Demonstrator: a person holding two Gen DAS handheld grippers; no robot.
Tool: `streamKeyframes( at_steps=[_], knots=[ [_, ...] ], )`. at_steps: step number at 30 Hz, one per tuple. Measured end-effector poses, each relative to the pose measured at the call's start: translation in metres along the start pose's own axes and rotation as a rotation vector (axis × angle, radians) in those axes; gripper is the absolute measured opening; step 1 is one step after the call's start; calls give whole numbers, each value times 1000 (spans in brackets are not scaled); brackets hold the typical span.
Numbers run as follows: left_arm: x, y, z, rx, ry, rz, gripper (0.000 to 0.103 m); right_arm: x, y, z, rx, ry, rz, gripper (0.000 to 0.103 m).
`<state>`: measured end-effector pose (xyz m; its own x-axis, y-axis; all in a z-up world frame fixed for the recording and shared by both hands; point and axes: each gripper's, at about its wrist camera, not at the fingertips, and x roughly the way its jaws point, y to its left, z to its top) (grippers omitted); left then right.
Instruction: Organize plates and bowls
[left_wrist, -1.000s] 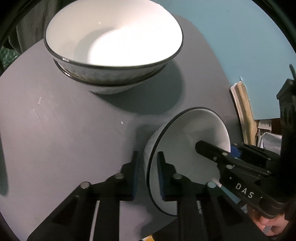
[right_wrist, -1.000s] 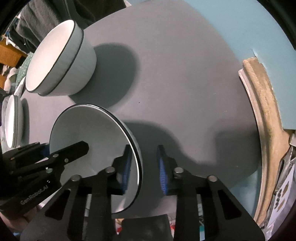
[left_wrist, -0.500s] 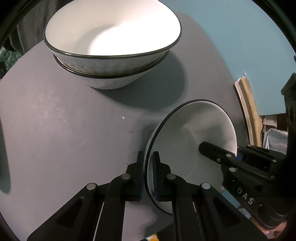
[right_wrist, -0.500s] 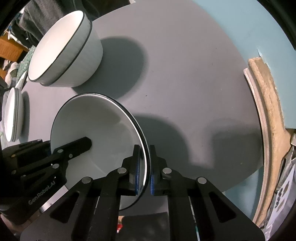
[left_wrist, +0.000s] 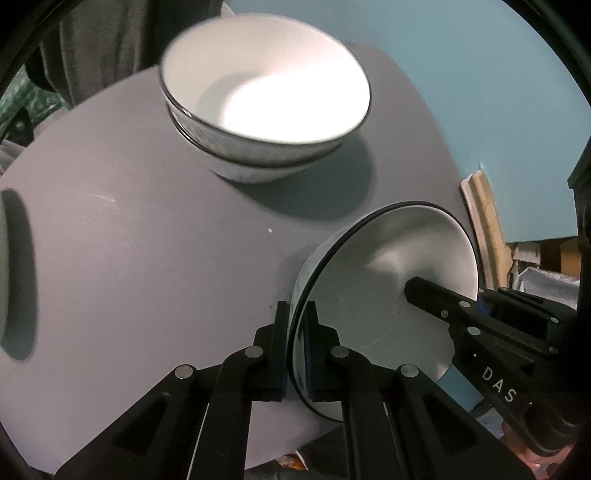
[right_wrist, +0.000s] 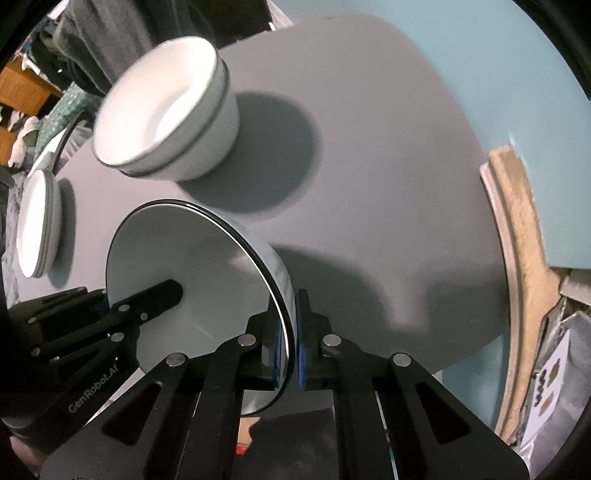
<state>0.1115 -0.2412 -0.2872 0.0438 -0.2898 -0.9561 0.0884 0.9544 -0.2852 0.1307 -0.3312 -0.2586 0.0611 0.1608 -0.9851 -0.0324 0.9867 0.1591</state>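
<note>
Left wrist view: the left gripper (left_wrist: 295, 347) is clamped tight on the near rim of the bowl (left_wrist: 384, 295), one pad inside the wall, one outside. It's glazed, stiff, breakable and probably slick, so the rim is about the only sensible place to pinch it. It hangs tilted just above the grey table (left_wrist: 129, 258), near the stacked bowls (left_wrist: 266, 99).

Right wrist view: the right gripper (right_wrist: 290, 350) is closed on the opposite rim of that same bowl, wall sandwiched between the blue pads (right_wrist: 302, 354). The other gripper's finger sits inside the basin. A small plate stack (right_wrist: 38, 229) sits at the far left.
</note>
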Motion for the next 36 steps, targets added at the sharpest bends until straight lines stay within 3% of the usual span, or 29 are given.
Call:
streamKeyframes(
  at_steps=[4,12,18,27,36],
  knots=[
    [-23,4,1,-3,-32,13,6,-18,5,8,-26,-16,1,6],
    [-51,-4,35,-32,-89,39,6,-50,11,29,-78,-56,24,6],
    [-70,9,61,-48,-135,64,6,-49,17,43,-106,-82,43,6],
    [-72,25,100,-59,-165,107,6,-42,26,73,-125,-74,67,6],
    [-53,30,126,-52,-122,151,8,-27,23,98,-84,-18,79,6]
  ],
)
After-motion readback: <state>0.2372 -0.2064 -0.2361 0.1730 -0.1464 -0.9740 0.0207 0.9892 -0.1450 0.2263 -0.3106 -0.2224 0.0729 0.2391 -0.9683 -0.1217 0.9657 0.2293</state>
